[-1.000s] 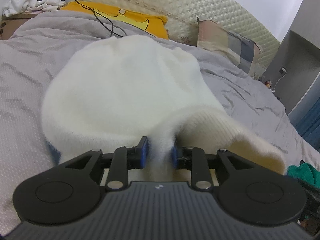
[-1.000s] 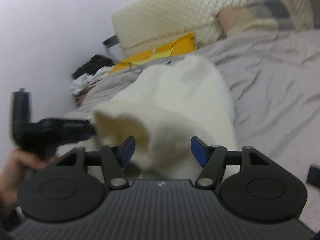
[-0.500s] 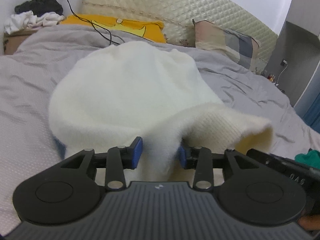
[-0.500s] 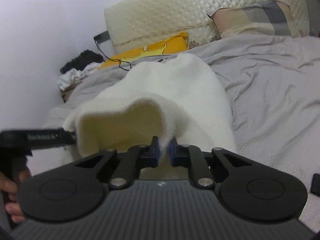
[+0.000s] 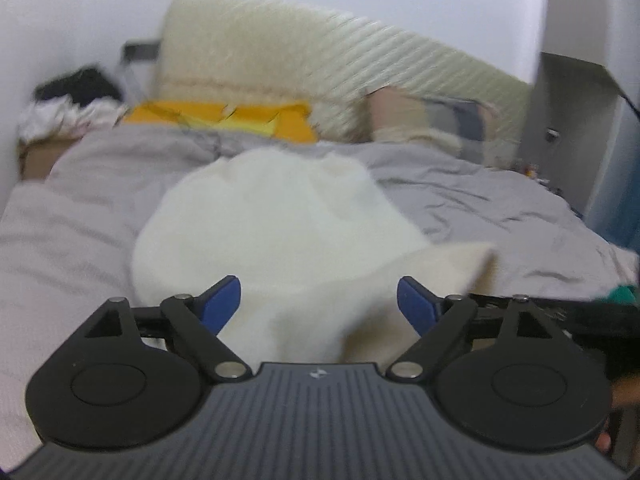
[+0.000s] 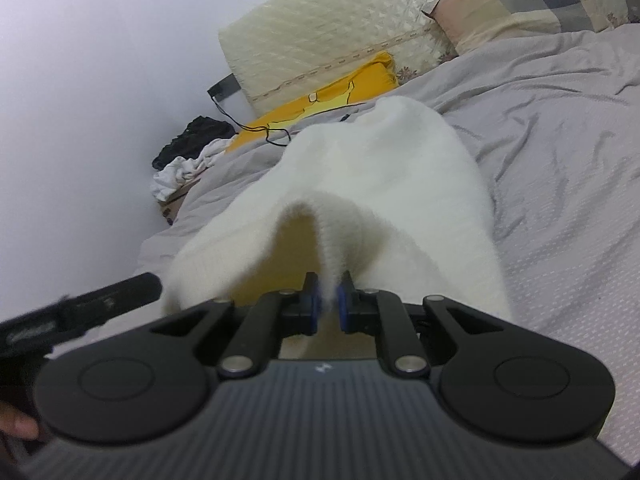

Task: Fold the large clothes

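Since half a second ago the left gripper has let go: its blue pads, which were pinching the white sweater, now stand wide apart with the knit loose between them, and its view is smeared by motion. The right gripper has kept its hold, its pads closed on the ribbed hem of the sweater, which rises just beyond them in a lifted arch.

The step in hand looks like the handover of the near hem, one side released while the other carries the edge for a fold. The next move probably calls for the right gripper to take the hem forward over the body of the sweater and for the left to find a fresh hold, without dragging the whole garment along the sheet.

The sweater lies directly ahead of both grippers on the grey bed sheet, its near edge at the pads and its far end pointing toward the headboard. Beyond it lie a yellow pillow, a patchwork pillow, and a pile of dark and white clothes by the wall.
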Motion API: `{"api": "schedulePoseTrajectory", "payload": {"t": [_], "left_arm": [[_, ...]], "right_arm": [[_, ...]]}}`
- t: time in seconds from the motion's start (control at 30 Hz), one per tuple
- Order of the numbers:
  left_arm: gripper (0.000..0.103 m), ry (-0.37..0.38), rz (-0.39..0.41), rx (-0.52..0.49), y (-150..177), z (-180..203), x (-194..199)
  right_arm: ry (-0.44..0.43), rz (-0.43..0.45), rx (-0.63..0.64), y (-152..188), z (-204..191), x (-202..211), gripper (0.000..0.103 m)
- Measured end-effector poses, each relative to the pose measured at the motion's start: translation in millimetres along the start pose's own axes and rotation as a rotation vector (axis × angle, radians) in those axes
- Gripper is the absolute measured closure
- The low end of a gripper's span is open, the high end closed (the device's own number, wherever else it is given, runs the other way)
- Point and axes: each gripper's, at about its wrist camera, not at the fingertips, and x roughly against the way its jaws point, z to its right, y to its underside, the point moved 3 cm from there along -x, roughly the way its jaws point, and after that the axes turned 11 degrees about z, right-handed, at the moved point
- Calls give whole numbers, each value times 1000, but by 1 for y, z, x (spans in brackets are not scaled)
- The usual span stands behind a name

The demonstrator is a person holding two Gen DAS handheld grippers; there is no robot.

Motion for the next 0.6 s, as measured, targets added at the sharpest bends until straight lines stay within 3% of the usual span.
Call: {"api": "schedulePoseTrajectory", "payload": {"t": [0.17,0.27,0.33,0.47,0.53,0.6], "left_arm": [[11,118,21,-199,10,46,6],[11,143,-2,-310,25,68,2],[11,102,-8,-405,40,79,-5],[11,-65,35,-557,59,89,-25],[11,-156,47,-588,63,88,-36],[11,-193,61,-564,59,82,-38]], "right_arm": [[-10,-8,-35,1,2,1,90],[-19,-9,-72,-1,5,3,90],[-26,-6,-104,-2,8,5,90],[-32,0,-147,-3,11,9,91],[-27,7,-166,-3,13,11,91],[-11,15,-167,-3,14,12,91]]}}
